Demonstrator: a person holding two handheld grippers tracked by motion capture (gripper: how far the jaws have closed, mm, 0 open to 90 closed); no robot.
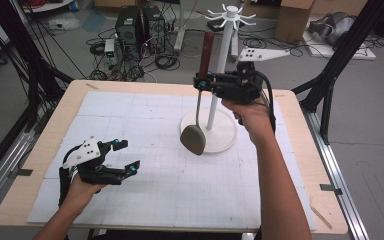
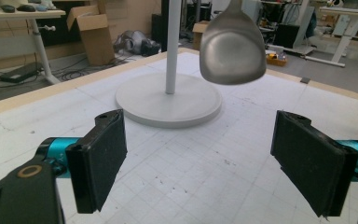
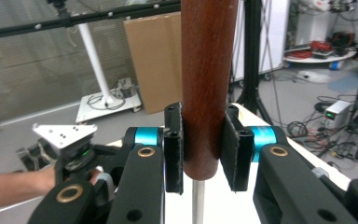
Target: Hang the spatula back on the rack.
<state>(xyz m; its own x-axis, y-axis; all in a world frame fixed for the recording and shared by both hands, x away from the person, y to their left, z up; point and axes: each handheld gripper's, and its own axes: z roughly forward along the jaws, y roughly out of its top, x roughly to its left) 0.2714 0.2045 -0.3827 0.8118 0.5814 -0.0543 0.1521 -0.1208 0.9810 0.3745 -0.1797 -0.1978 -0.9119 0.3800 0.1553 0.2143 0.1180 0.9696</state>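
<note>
A spoon with a dark wooden handle [image 1: 206,50] and a grey metal bowl [image 1: 193,139] hangs upright above the table, bowl down, near the stand's round base [image 1: 225,135]. My right gripper [image 1: 200,82] is shut on the handle's lower end; in the right gripper view both pads press the wood [image 3: 207,70], and the thin metal shaft [image 3: 197,200] runs down below. My left gripper [image 1: 129,155] rests low over the mat at the front left, open and holding nothing. In the left gripper view its gripper [image 2: 198,158] faces the spoon bowl [image 2: 233,46], which hangs well beyond it.
A white rack stand [image 1: 223,45] with hooks at its top rises from the base at the table's back middle. A white gridded mat [image 1: 155,200] covers the wooden table. Cables, computers and cardboard boxes lie on the floor behind.
</note>
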